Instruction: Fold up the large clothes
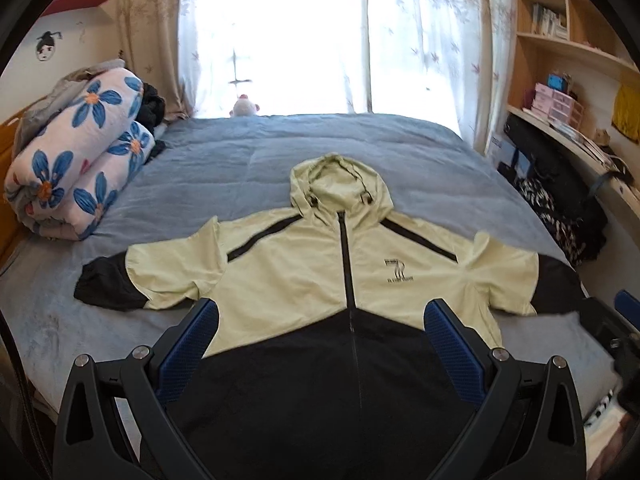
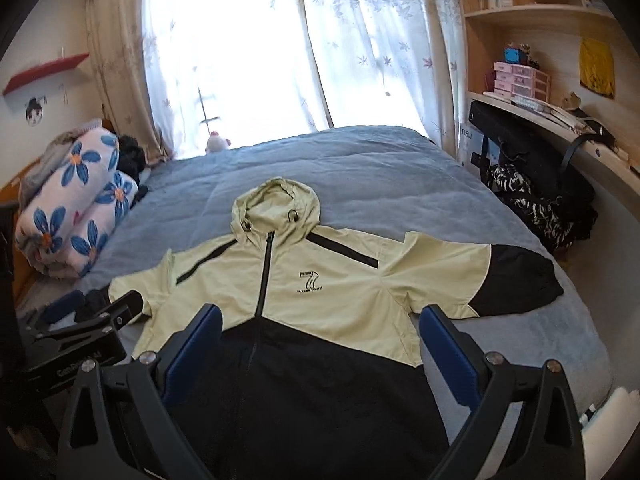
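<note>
A pale yellow and black hooded jacket (image 1: 304, 264) lies flat and face up on the blue bedspread (image 1: 256, 160), zip closed, sleeves spread to both sides, hood toward the window. My left gripper (image 1: 322, 320) hovers open above the black lower part of the jacket, holding nothing. In the right wrist view the same jacket (image 2: 320, 292) fills the middle, and my right gripper (image 2: 320, 324) is open over its hem area, also holding nothing. The left gripper's body (image 2: 80, 332) shows at the left edge there, and the right gripper (image 1: 624, 320) peeks in at the right edge of the left wrist view.
A rolled floral quilt (image 1: 76, 168) and dark clothes sit at the bed's far left. A small plush toy (image 1: 244, 106) rests by the curtained window. Wooden shelves and a desk (image 1: 568, 120) with bags line the right side, close to the bed edge.
</note>
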Motion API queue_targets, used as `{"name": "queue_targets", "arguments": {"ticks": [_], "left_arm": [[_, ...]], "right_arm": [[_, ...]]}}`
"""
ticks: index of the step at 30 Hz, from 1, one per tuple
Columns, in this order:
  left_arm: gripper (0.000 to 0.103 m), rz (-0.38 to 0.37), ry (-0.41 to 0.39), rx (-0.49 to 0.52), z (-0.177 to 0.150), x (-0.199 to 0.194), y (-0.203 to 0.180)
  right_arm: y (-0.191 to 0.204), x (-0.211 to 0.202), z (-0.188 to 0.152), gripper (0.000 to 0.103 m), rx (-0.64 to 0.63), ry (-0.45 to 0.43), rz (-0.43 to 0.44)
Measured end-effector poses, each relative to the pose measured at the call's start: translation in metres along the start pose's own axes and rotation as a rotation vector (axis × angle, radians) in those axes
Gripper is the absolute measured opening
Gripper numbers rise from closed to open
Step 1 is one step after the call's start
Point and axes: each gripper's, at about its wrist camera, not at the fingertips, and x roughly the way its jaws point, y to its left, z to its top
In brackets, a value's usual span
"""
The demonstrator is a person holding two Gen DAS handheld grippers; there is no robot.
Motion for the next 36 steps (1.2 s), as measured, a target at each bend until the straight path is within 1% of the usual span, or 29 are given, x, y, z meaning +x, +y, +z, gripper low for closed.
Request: {"name": "queue_targets", "arguments": {"ticks": [2,4,8,11,15,17,19,21,23,27,31,34,36], "left_arm": [[0.102,0.014,-0.026,0.000,0.004,-0.003,-0.003],[0.102,0.022,-0.054,0.006,0.008,-0.006,-0.005],[0.102,0.016,-0.053,0.037,0.018,-0.007,-0.018],[0.102,0.005,-0.049,0.049,0.026,-0.007,-0.029],[0.102,-0.051,-0.046,0.039,0.037,-0.005,-0.043],[0.102,-0.054,-0.067,0.060,0.040,-0.006,-0.051],[0.102,-0.034,-0.099,0.090,0.043,-0.008,-0.060],[0.102,-0.028,-0.120,0.103,0.046,-0.008,-0.066],[0.102,-0.044,-0.111,0.101,0.051,-0.004,-0.072],[0.102,-0.084,-0.061,0.093,0.059,0.015,-0.085],[0.102,-0.094,-0.048,0.106,0.064,0.035,-0.102],[0.102,-0.074,-0.044,0.124,0.064,0.049,-0.118],[0.102,-0.079,-0.036,0.133,0.065,0.061,-0.131]], "right_arm": [[-0.008,-0.004,0.004,0.099,0.028,-0.017,0.010],[-0.016,-0.008,0.009,0.099,0.043,-0.039,-0.009],[-0.027,-0.014,0.017,0.099,0.047,-0.043,-0.006],[-0.035,-0.018,0.025,0.099,0.041,-0.055,-0.006],[-0.046,-0.025,0.036,0.099,0.038,-0.081,-0.016],[-0.053,-0.028,0.042,0.099,0.038,-0.092,-0.015],[-0.059,-0.030,0.046,0.099,0.037,-0.106,-0.014],[-0.067,-0.030,0.049,0.099,0.027,-0.116,-0.032],[-0.075,-0.027,0.052,0.099,0.020,-0.118,-0.058],[-0.097,-0.017,0.057,0.099,0.047,-0.100,-0.102],[-0.122,-0.002,0.061,0.099,0.073,-0.086,-0.143],[-0.139,0.007,0.062,0.099,0.093,-0.077,-0.152],[-0.149,0.012,0.064,0.099,0.103,-0.073,-0.175]]}}
